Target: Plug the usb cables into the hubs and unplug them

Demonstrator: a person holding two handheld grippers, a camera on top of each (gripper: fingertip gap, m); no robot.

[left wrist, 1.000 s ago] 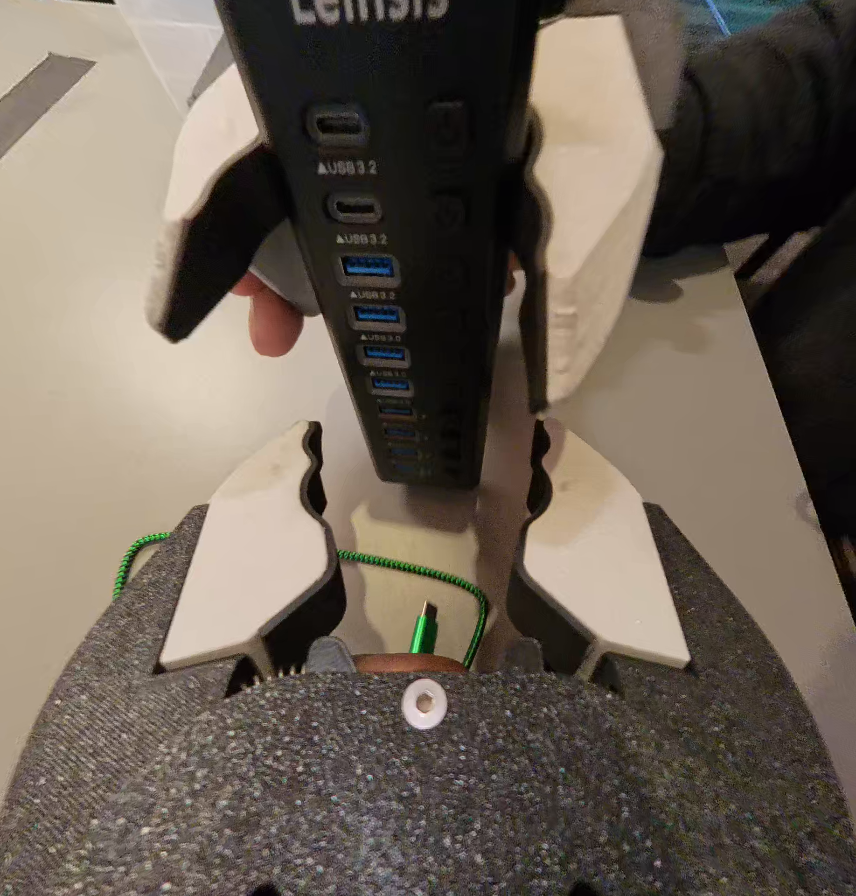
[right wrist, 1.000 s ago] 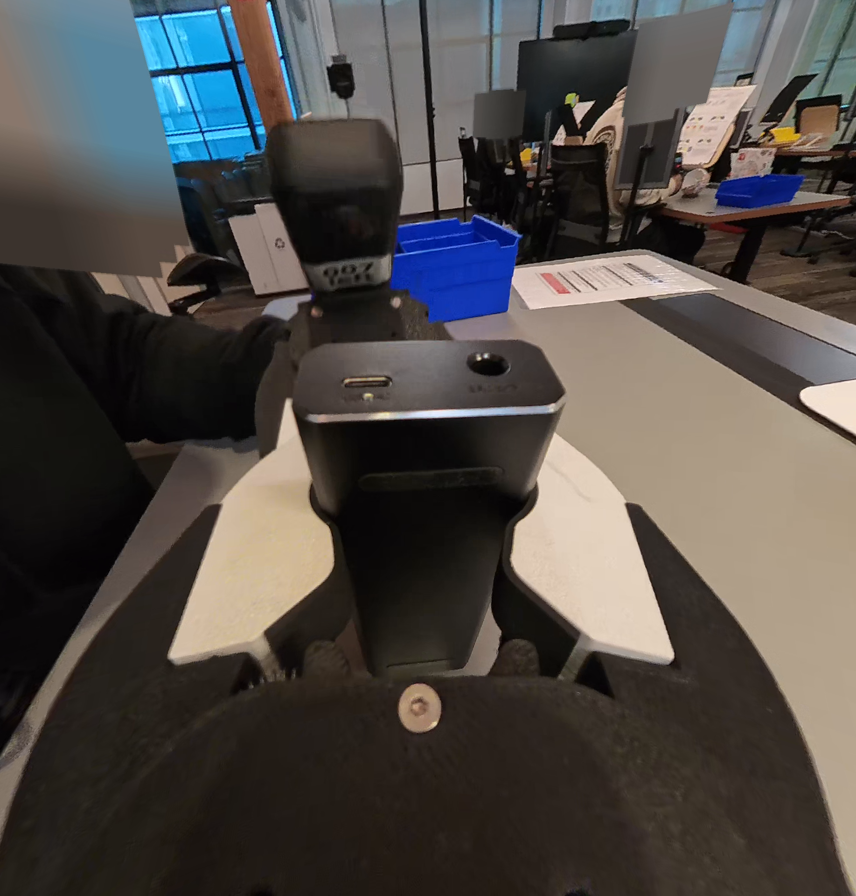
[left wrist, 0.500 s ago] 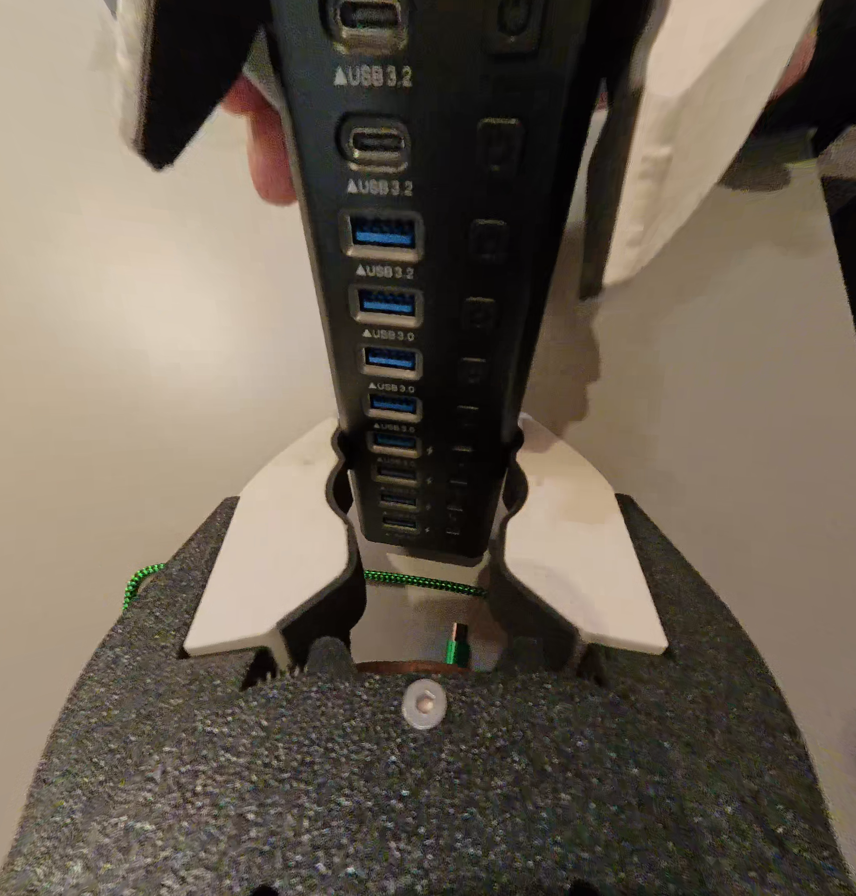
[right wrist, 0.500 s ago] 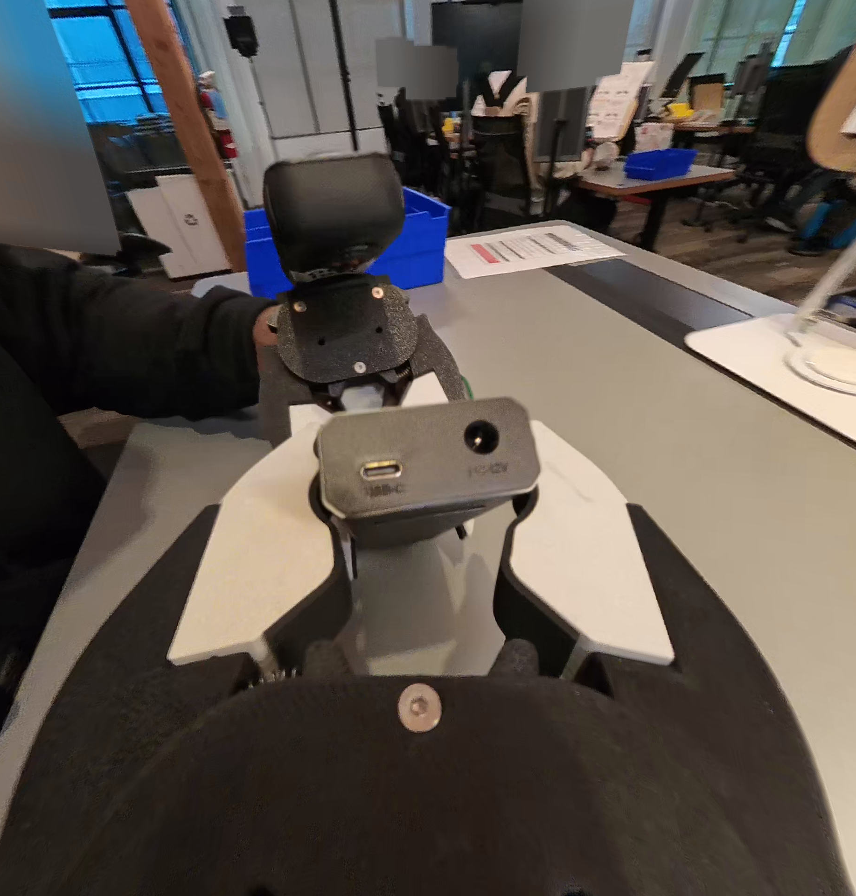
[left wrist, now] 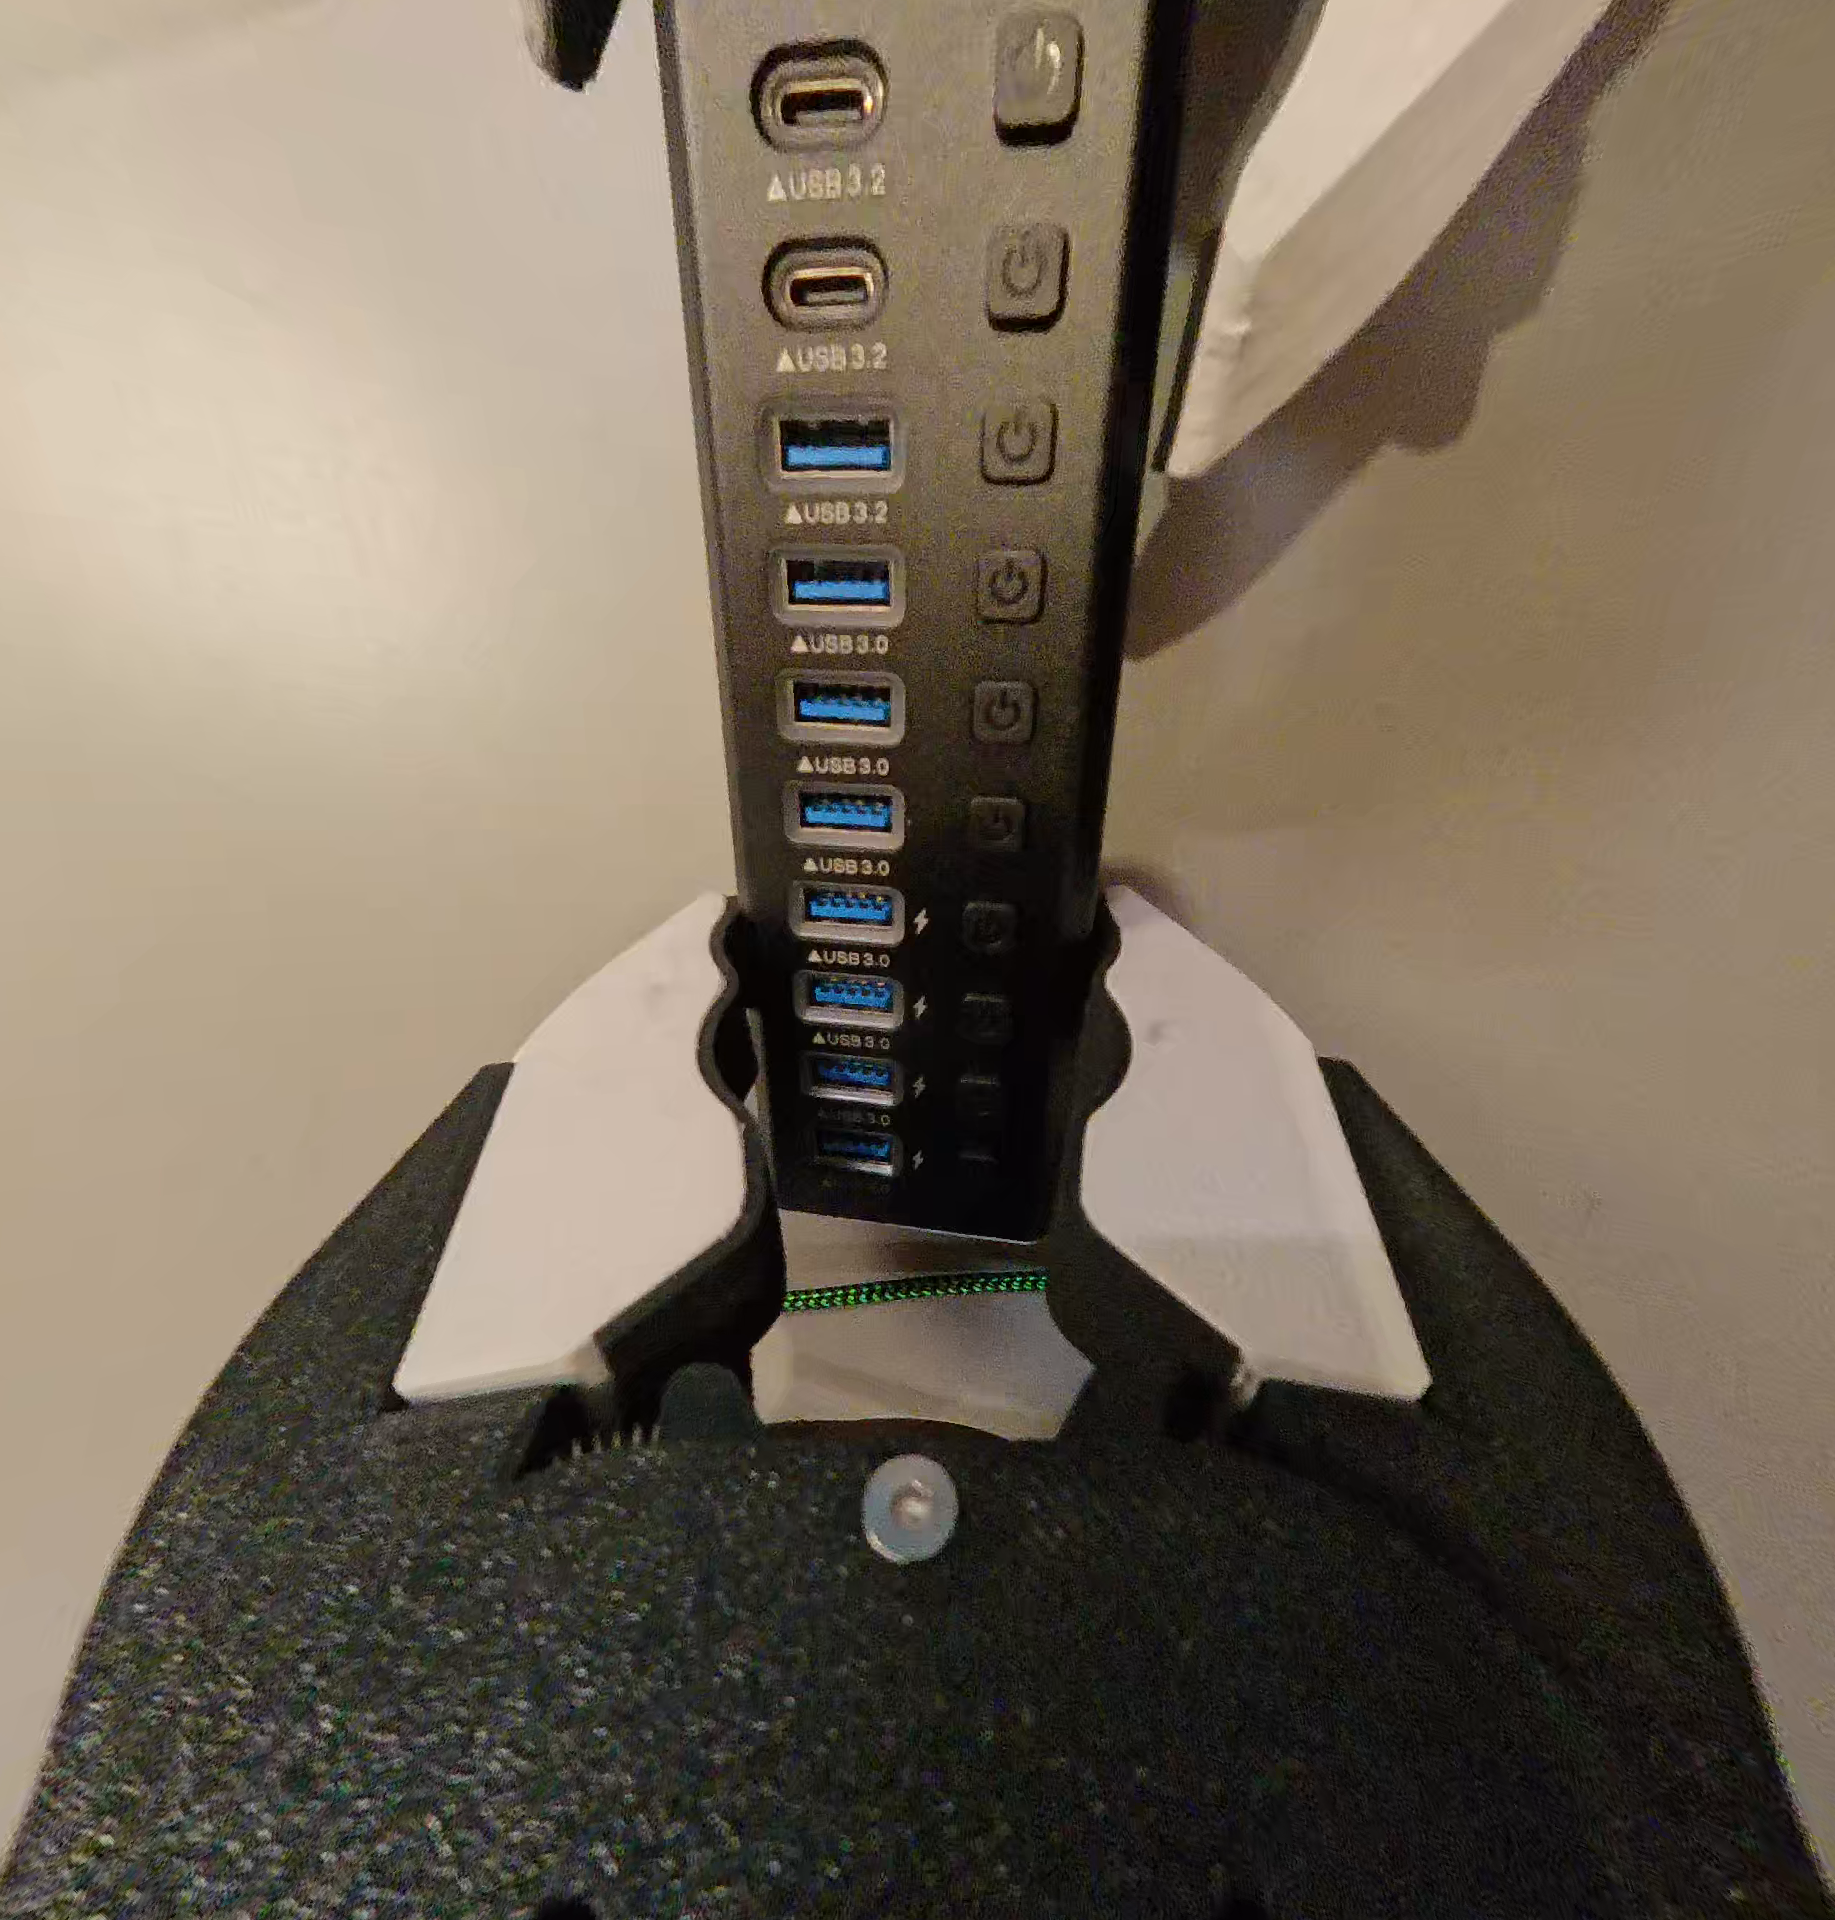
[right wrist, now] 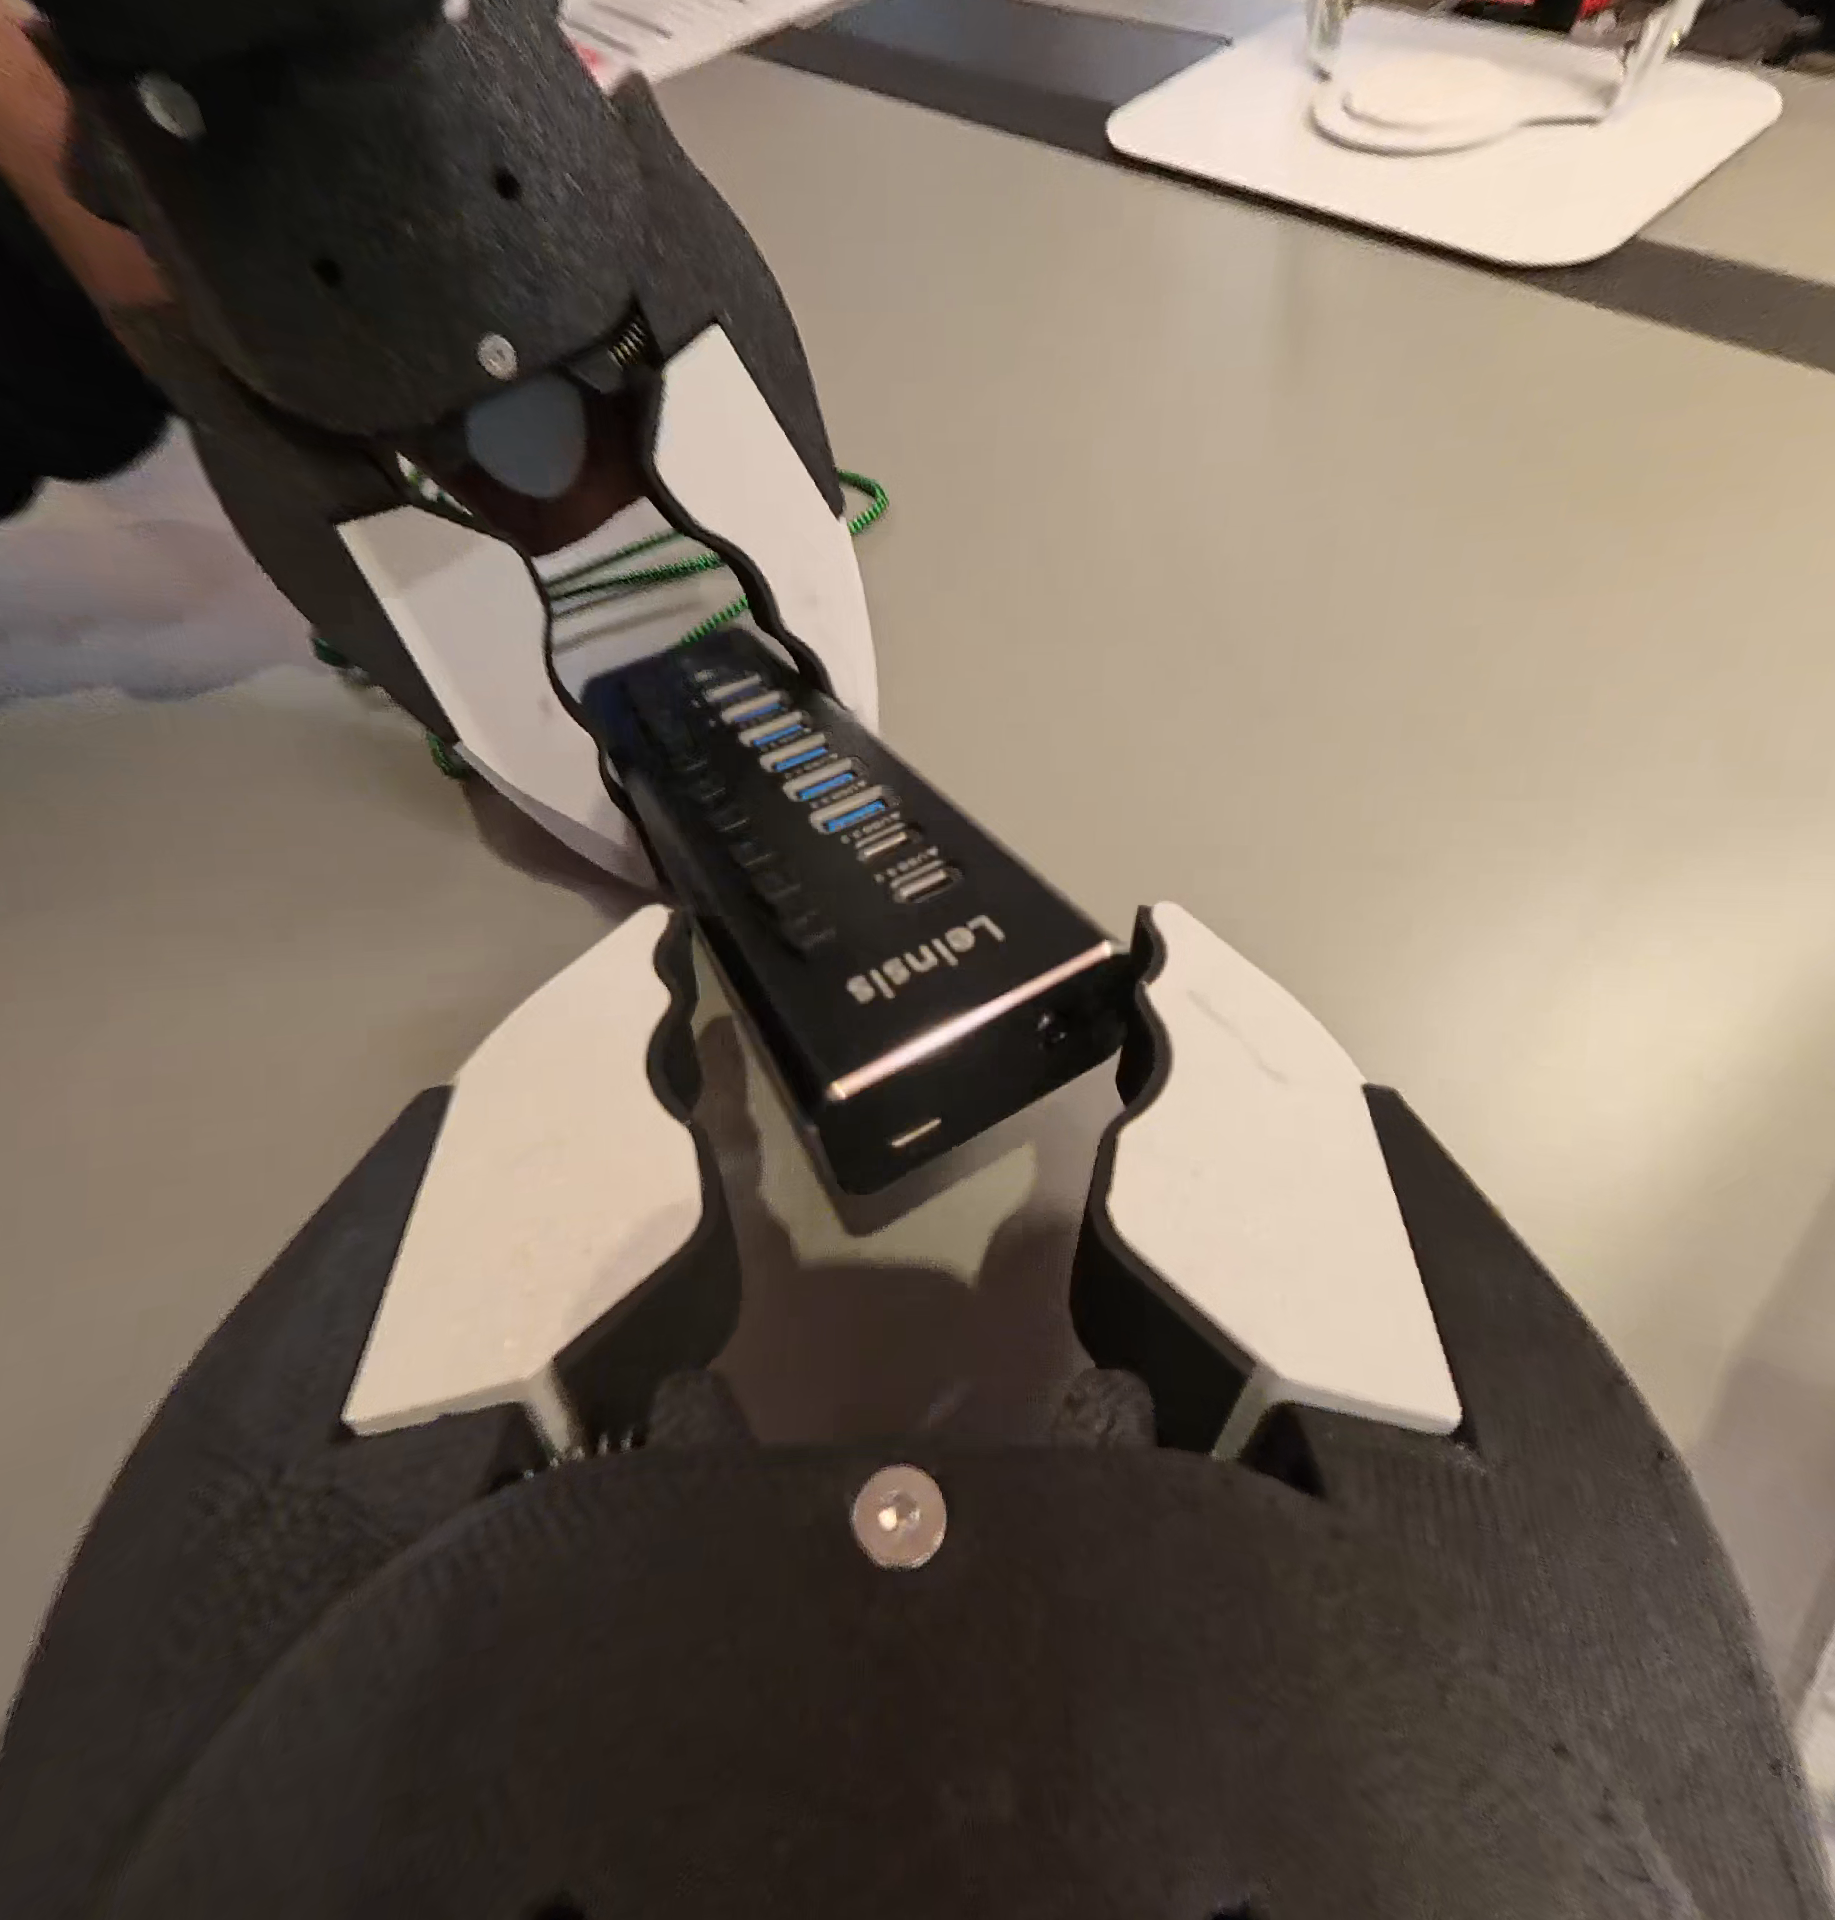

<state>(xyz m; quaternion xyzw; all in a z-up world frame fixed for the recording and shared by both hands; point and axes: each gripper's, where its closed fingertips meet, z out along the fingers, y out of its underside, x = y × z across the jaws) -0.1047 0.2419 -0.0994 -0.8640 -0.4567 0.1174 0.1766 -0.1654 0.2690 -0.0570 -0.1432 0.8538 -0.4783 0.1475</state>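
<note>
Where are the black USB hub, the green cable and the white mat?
USB hub (left wrist: 897,644): left wrist view, port face.
green cable (left wrist: 913,1291): left wrist view, braided stretch under the hub.
white mat (right wrist: 1495,171): right wrist view, flat top.

A beige counter (right wrist: 1412,623) is stretching out ahead of me, with a dark strip (right wrist: 1515,312) running across its far part. A white mat (right wrist: 1464,135) is lying beyond it, carrying a clear stand (right wrist: 1464,73). A printed sheet (right wrist: 684,26) is lying at the far edge.

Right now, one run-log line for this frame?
left gripper: shut on hub | right gripper: open, fingers either side of hub's far end | green cable: on table, unplugged | ports: none occupied
</note>
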